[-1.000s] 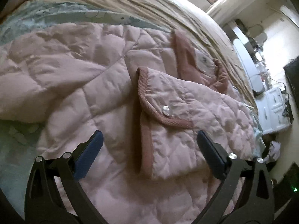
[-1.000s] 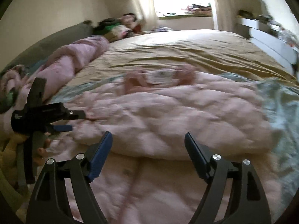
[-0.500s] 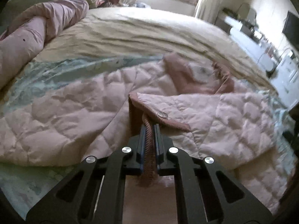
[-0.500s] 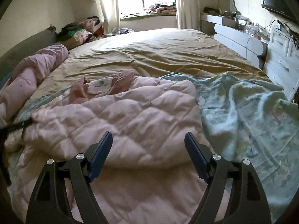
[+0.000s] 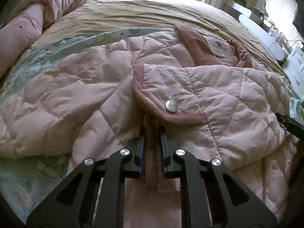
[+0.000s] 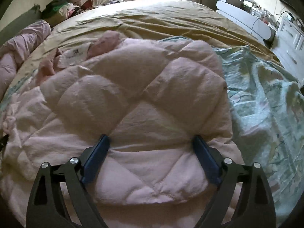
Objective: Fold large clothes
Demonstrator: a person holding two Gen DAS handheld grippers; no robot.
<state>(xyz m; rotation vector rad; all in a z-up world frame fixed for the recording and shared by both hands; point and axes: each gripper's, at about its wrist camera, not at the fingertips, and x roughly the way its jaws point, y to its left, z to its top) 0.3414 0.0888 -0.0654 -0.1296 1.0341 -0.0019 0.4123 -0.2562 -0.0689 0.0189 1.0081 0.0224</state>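
My left gripper point(image 5: 152, 144) is clamped on the ribbed, dusty-rose trim point(image 5: 151, 163) of the pink quilted jacket point(image 5: 79, 87), and that pinch is what the next move turns on: the trim strip runs straight away from me along the fingers, up toward the rounded flap point(image 5: 171, 87) with its silver snap button point(image 5: 171, 106) just beyond the tips. The jacket lies spread on the bed point(image 5: 144, 13) over a pale green printed sheet point(image 5: 24, 64), its long axis running away from me toward the collar point(image 5: 197, 45) and white label point(image 5: 218, 46) at the far end. My right gripper point(image 6: 152, 148) hangs wide open and holds nothing — its blue pads point(image 6: 96, 155) straddle a puffy folded panel, though whether they actually touch the fabric I cannot tell. The left is plainly the one engaged; the right is near enough to take a bite, I judge, by closing where it is. The shell looks like soft, matte, lightly crinkled cloth stitched in big diamond cells — lofty filling, so I expect it to spring back and resist a crisp crease. The corded trim is firmer and gives a surer hold than the slippery-looking quilting.
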